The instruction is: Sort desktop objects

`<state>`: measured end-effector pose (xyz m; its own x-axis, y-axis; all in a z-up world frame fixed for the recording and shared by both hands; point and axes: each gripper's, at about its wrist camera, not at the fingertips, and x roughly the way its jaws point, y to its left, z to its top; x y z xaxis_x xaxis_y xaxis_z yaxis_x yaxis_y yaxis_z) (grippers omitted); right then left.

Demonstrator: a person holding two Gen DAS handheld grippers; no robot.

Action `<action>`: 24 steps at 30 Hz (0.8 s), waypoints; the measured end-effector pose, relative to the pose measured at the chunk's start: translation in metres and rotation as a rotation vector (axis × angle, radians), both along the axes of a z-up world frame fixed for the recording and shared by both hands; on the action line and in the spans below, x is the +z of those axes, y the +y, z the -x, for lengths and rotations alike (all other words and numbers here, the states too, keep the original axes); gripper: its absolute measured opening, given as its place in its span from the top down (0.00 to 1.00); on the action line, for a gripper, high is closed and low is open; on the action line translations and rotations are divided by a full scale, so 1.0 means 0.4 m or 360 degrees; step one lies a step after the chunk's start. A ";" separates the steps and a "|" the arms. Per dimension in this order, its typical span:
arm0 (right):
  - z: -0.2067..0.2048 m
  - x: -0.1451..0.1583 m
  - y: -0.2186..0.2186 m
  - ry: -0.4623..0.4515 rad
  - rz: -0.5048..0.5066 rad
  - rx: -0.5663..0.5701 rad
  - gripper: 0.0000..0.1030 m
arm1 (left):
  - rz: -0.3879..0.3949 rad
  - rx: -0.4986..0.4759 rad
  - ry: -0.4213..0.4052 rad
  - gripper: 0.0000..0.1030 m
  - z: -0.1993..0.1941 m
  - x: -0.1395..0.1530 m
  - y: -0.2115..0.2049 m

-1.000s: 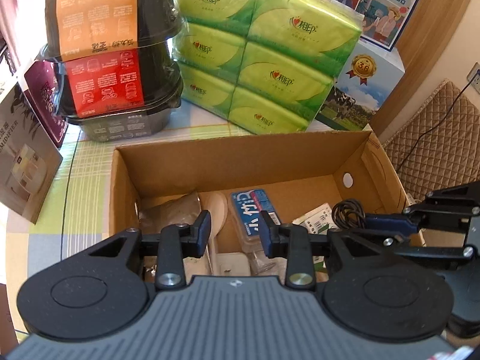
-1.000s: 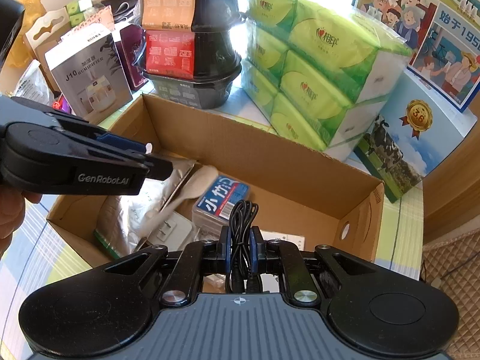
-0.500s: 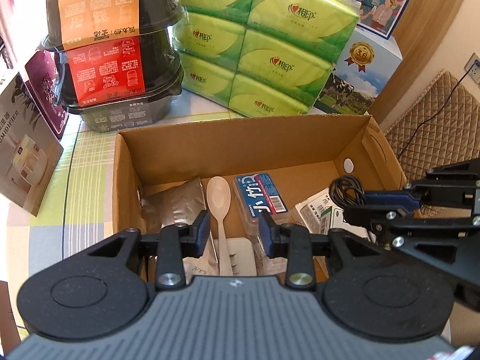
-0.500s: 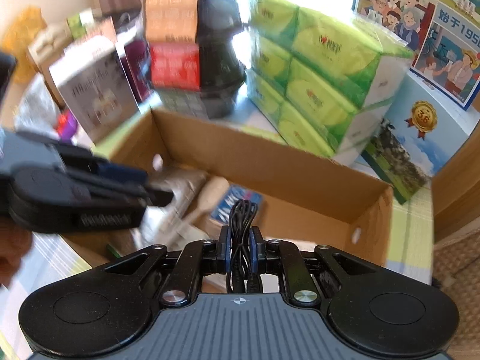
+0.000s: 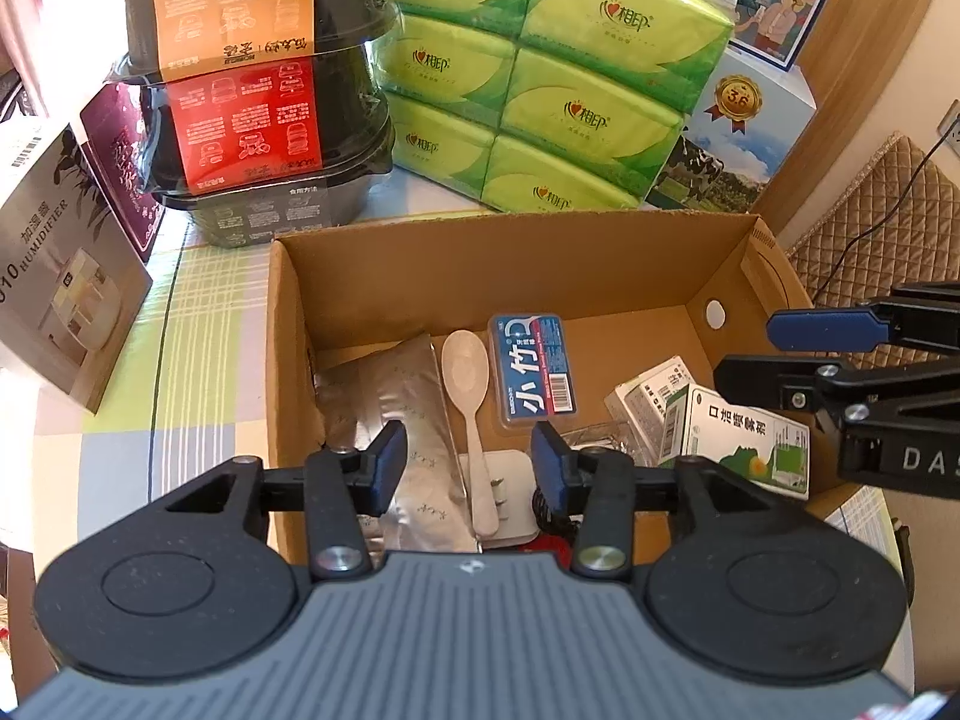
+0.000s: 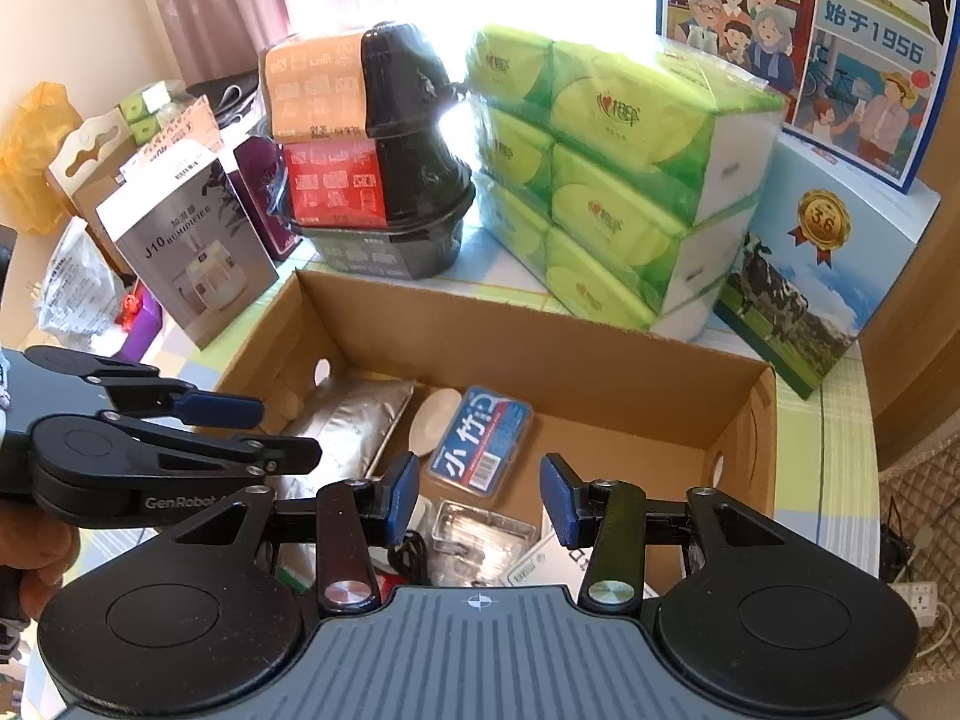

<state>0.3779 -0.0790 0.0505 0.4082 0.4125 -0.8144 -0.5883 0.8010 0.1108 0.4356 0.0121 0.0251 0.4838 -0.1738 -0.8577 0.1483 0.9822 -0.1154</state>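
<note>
Right wrist view: your right gripper (image 6: 478,498) hangs wide and empty over the cardboard box (image 6: 510,336), where dipping lower risks snagging the black cable (image 6: 411,555) underneath.

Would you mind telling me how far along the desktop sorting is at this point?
Done: the box already holds a foil pouch, spoon, blue case, cartons and a black cable. In hand: nothing; the left tongs and right tongs are both open over the box. Left: I cannot tell which items outside the box belong in it.
</note>
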 end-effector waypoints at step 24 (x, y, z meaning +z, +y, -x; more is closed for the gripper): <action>0.073 0.010 -0.057 0.0100 0.0176 -0.0011 0.06 | -0.0110 0.0042 -0.0090 0.02 0.105 0.064 -0.015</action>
